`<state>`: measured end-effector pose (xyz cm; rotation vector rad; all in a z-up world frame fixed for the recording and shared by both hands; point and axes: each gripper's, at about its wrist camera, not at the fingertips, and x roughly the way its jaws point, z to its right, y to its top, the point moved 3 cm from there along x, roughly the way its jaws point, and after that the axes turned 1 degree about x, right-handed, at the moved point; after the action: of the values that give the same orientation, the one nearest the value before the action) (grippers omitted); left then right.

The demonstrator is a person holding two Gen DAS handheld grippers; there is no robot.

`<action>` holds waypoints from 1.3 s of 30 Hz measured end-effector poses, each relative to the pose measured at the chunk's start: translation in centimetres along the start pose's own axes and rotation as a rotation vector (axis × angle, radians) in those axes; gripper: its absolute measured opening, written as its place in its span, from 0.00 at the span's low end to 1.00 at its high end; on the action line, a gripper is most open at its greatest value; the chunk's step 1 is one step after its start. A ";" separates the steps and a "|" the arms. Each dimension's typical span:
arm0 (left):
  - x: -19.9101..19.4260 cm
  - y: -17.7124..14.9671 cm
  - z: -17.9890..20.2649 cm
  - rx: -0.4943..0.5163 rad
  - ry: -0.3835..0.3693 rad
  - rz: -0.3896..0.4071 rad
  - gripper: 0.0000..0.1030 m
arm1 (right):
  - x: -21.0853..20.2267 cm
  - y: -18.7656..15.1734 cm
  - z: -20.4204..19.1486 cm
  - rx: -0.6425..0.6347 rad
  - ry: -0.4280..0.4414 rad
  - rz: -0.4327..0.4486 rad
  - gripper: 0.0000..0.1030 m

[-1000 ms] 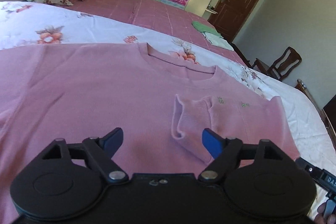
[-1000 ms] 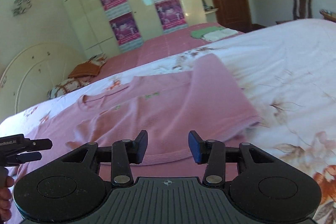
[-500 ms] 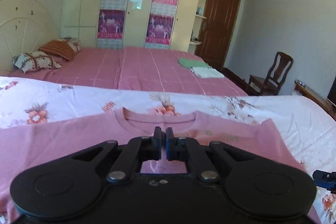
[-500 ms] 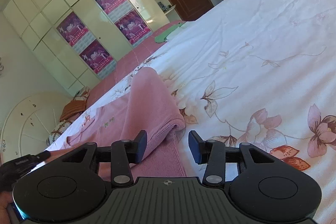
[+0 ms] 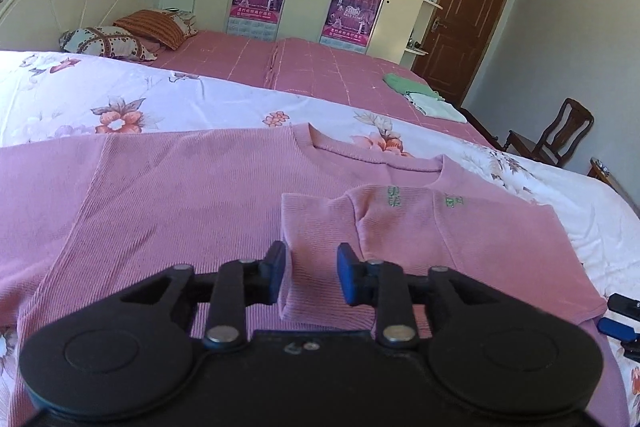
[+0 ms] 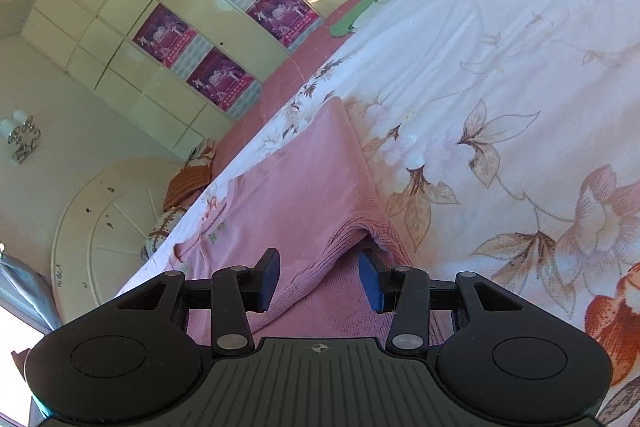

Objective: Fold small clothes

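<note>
I'm angling my left hand-held gripper (image 5: pixel 311 275) down over the folded sleeve (image 5: pixel 316 247), jaws just reopening and apart astride it, right hand-held gripper (image 6: pixel 319 281) rolled since before, apart around the sweater (image 6: pixel 288 195) edge, on the bed (image 6: pixel 500 75).

Our left gripper (image 5: pixel 311 274) points down at a slant, and its jaws have just been opening; they stand partly apart, with a folded strip of cloth between the blue pads, which do not press on it. Our right gripper (image 6: pixel 319 279) is rolled to one side, its jaws also partly apart, with a raised cloth fold between them, not clamped.
</note>
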<state>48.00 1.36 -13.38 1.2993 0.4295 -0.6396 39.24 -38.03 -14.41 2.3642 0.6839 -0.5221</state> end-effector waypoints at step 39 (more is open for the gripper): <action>4.5 1.1 -1.3 0.020 0.026 -0.031 0.41 | 2.5 7.4 -0.2 -0.218 -0.033 0.014 0.38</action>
<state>52.21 1.92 -15.62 1.3239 0.4664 -0.6546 45.57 -42.03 -12.22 2.1512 0.6730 -0.4556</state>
